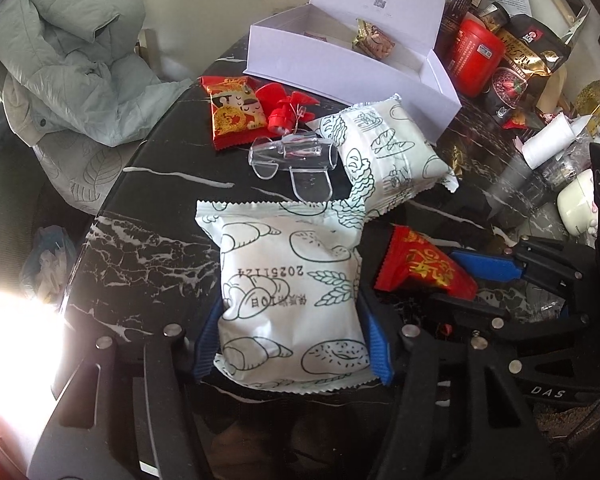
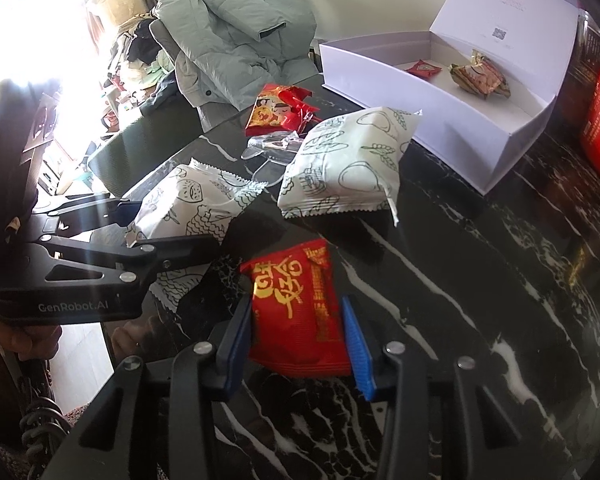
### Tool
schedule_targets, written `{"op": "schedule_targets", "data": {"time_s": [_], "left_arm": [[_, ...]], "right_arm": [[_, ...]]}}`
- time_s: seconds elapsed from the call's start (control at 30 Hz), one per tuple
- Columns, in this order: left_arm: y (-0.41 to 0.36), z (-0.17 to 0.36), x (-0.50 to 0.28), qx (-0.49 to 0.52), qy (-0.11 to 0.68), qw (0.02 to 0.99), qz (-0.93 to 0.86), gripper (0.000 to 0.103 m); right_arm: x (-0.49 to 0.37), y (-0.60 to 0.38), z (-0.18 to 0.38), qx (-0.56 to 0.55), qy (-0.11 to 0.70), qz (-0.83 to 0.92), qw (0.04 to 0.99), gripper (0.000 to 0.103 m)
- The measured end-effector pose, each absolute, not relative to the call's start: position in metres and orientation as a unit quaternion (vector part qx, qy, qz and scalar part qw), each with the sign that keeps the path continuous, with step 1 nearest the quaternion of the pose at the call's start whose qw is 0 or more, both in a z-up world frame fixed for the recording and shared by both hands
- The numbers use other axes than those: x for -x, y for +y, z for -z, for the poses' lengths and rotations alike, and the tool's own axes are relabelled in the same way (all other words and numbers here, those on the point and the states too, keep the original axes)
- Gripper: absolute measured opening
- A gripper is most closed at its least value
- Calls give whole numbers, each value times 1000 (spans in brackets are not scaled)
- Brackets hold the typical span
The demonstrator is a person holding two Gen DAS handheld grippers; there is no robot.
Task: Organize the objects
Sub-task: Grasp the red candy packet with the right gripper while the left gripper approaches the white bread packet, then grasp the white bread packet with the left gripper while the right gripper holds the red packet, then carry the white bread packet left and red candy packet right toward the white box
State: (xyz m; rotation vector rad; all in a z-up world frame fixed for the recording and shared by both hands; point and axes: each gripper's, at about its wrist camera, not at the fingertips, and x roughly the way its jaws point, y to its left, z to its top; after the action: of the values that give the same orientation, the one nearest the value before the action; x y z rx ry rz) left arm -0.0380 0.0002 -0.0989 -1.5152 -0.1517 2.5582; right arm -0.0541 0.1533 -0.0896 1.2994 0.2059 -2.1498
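Note:
My left gripper (image 1: 290,344) is shut on a white bread packet (image 1: 288,292) with line drawings, its blue pads pressing both sides; it also shows in the right wrist view (image 2: 180,208). My right gripper (image 2: 298,342) is shut on a red snack packet (image 2: 298,312) with gold characters, which also shows in the left wrist view (image 1: 424,266). A second white bread packet (image 1: 384,152) (image 2: 348,164) lies on the black marble table (image 1: 148,248). An open white box (image 1: 352,60) (image 2: 440,120) at the back holds a gold snack (image 2: 480,76) and a small red packet (image 2: 423,69).
A red cartoon packet (image 1: 234,114), a red bow (image 1: 288,110) and a clear plastic piece (image 1: 296,160) lie before the box. Red canister (image 1: 476,56), dark bags and jars crowd the right. A grey jacket (image 1: 72,52) lies on a chair to the left.

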Motion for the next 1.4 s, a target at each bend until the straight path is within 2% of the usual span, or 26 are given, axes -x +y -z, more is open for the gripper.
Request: {"op": "schedule_targets", "data": {"time_s": [0.57,1.4], "left_arm": [[6,82,22,501,-43,81,-860,58],[99,66,45,494,5,181,-850,58]], "right_arm": [[40,162,76,-475,70,818,316,43],[27,252,56,-466,39,855,223,43]]}}
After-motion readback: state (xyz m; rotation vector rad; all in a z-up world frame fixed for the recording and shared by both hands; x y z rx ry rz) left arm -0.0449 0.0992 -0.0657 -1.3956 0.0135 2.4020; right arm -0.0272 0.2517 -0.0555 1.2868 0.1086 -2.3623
